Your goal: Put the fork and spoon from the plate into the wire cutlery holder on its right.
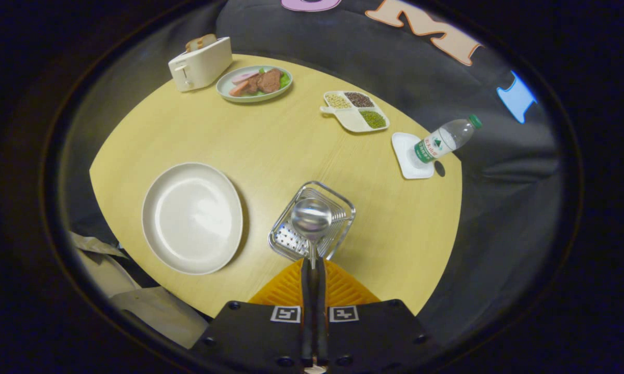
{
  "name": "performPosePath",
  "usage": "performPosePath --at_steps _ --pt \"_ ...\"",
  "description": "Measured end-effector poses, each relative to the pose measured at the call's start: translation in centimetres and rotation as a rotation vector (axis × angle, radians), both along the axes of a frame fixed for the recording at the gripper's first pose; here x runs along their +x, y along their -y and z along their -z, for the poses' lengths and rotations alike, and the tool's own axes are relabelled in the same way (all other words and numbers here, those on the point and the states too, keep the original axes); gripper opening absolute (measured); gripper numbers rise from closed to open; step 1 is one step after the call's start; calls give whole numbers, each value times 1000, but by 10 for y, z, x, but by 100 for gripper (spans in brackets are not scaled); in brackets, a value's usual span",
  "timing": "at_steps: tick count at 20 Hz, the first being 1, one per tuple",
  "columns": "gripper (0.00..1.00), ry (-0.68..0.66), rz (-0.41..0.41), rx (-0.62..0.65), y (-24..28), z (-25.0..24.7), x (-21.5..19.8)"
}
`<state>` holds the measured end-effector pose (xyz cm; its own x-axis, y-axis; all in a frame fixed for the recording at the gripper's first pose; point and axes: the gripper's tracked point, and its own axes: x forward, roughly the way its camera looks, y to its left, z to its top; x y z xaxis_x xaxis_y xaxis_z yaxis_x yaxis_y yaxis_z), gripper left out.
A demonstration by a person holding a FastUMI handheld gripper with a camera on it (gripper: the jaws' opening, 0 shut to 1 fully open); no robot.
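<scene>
gripper [313, 266] clamped on spoon [311, 220] handle | bowl held above wire cutlery holder [291, 242] | empty plate [192, 217] left of holder | fork cannot be made out | compartment dish [356, 111], water bottle [445, 140] beyond, well apart

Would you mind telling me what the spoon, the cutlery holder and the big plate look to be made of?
The spoon, clamped by its handle in the gripper above the holder, looks like polished metal: its bowl mirrors the light. The cutlery holder seems to be shiny steel wire with a perforated base. The plate is off-white with a soft sheen, perhaps ceramic or melamine.
</scene>
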<state>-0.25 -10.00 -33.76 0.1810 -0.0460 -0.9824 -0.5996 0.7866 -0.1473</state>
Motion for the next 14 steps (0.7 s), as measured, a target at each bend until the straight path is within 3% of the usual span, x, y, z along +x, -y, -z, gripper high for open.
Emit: performPosePath --at_steps 5,14 --pt "11 -23 -4 3 -7 5 0" --pt "84 74 49 140 -37 -9 -6"
